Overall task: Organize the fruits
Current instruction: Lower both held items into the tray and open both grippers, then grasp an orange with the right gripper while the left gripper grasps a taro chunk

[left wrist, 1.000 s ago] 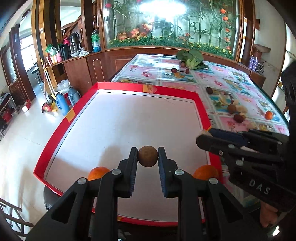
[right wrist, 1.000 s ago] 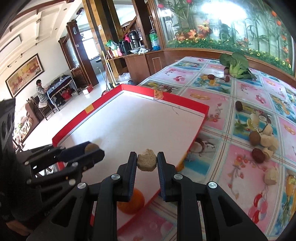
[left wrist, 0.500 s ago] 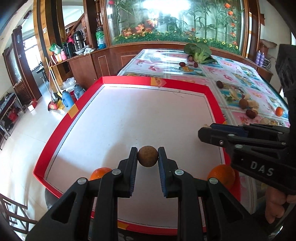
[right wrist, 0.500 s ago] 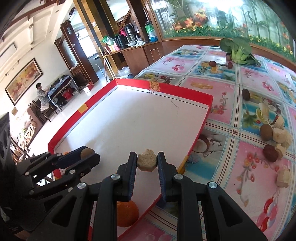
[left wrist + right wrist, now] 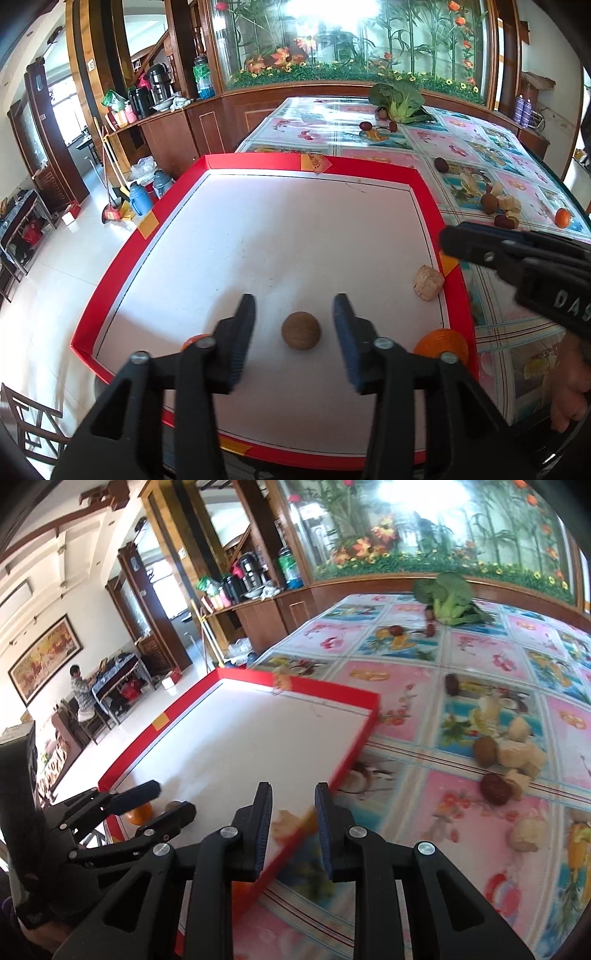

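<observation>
A red-rimmed white tray (image 5: 426, 192) lies on the table. My left gripper (image 5: 293, 325) is open, and a round brown fruit (image 5: 301, 329) rests on the tray between its fingers. A beige chunk (image 5: 427, 282) lies at the tray's right edge, blurred in the right wrist view (image 5: 291, 818). My right gripper (image 5: 291, 812) is open and empty above that edge. Two oranges (image 5: 441, 341) (image 5: 194, 339) sit in the tray's near corners.
On the floral tablecloth (image 5: 480, 657) lie several loose fruits and beige chunks (image 5: 517, 753), a brown fruit (image 5: 485, 749), a dark red one (image 5: 496, 789), a small orange (image 5: 562, 217) and a green vegetable (image 5: 400, 98). Wooden cabinets stand behind.
Both grippers have opened. The brown fruit has dropped from the left gripper onto the tray, and the beige chunk from the right gripper now lies at the tray's right edge.
</observation>
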Demonstrator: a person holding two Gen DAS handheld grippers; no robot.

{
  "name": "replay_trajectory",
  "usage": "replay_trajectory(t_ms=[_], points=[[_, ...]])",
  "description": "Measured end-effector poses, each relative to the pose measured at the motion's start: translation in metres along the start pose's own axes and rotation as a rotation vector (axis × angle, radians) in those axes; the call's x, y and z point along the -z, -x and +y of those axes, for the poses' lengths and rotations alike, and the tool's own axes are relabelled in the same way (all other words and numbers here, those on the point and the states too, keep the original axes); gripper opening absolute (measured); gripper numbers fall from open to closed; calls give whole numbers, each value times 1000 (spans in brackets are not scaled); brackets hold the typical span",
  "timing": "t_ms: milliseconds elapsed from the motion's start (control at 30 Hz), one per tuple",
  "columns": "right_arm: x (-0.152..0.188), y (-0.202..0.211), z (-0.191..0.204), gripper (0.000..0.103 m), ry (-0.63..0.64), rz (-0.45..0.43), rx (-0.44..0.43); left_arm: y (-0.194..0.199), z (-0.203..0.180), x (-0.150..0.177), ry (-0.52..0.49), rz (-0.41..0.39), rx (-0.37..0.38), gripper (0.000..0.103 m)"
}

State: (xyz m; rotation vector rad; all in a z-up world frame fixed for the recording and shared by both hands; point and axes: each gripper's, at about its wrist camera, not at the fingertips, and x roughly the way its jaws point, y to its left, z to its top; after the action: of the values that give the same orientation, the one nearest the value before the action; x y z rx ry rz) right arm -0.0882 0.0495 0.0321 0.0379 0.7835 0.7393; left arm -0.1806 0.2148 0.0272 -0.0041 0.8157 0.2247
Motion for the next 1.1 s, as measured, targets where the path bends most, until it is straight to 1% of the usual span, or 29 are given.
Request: replay_trajectory(t_ms=[33, 67, 133, 167, 233, 300, 400, 467, 567, 667, 767, 900, 967, 1000, 1100], points=[[2, 7, -8, 23, -8, -8, 10, 2, -1, -1, 4, -2, 1, 58], [3, 11, -15, 23, -16, -14, 20, 4, -1, -1, 8, -7, 3, 61], [7, 24, -33, 23, -44, -26, 38, 8, -2, -4, 12, -20, 7, 65], [10, 32, -43, 24, -62, -33, 51, 10, -3, -5, 16, -26, 11, 73], [14, 47, -64, 26, -94, -48, 82, 15, -6, -8, 23, -42, 19, 79], [19, 64, -87, 29, -129, -67, 128, 17, -11, -11, 19, -48, 37, 79], [27, 85, -119, 29, -173, -80, 205, 22, -25, -15, 1, -54, 82, 81], [31, 99, -140, 29, -217, -85, 231, 24, -36, -18, -18, -56, 104, 84], [35, 117, -168, 29, -275, -104, 276, 27, -55, -24, -57, -58, 131, 84], [36, 131, -189, 30, -304, -124, 328, 29, -79, -28, -107, -56, 167, 84], [31, 136, -209, 30, -316, -121, 366, 27, -106, -33, -159, -41, 212, 84], [21, 134, -229, 37, -314, -115, 413, 22, -140, -39, -204, -12, 280, 84], [18, 131, -237, 41, -313, -103, 420, 18, -154, -42, -222, -2, 301, 84], [16, 127, -242, 42, -313, -86, 418, 16, -162, -44, -230, 5, 313, 84], [11, 120, -250, 42, -322, -74, 423, 8, -179, -50, -230, 31, 346, 84]])
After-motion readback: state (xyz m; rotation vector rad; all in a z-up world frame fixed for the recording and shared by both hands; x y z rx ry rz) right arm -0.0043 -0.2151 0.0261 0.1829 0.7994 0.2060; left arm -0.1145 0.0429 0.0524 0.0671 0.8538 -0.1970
